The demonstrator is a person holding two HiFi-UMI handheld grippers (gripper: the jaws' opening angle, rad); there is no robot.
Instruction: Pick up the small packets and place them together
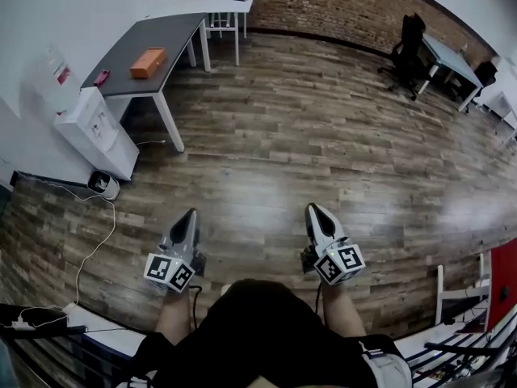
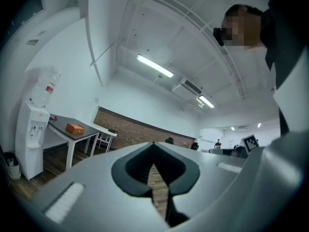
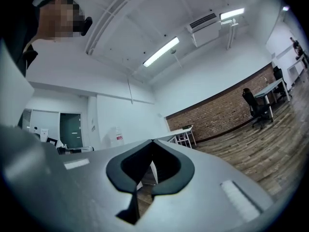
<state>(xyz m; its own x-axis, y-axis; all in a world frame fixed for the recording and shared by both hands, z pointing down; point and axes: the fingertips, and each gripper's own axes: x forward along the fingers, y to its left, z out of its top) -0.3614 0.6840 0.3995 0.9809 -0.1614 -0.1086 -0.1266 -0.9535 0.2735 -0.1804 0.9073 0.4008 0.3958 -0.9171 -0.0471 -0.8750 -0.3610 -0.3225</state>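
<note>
The left tongs and the right tongs sit side by side in the lower middle of the head view, well apart from each other, both pointing up the frame over a wooden floor. Each pair is closed tip to tip with nothing between the jaws (each gripper view shows only floor through the gap behind the meeting tips). A grey bench stands in the upper left of the frame, far from both tongs, with an orange box near its lower end and a small pink thing just left of the box. Whether that pink thing is one of the packets is too small to tell. A white water dispenser stands below the bench against the left wall, and a pale cable trails down the floor from its foot toward the lower left corner. A brick wall runs along the top, and a black office chair stands by a desk in the upper right
</note>
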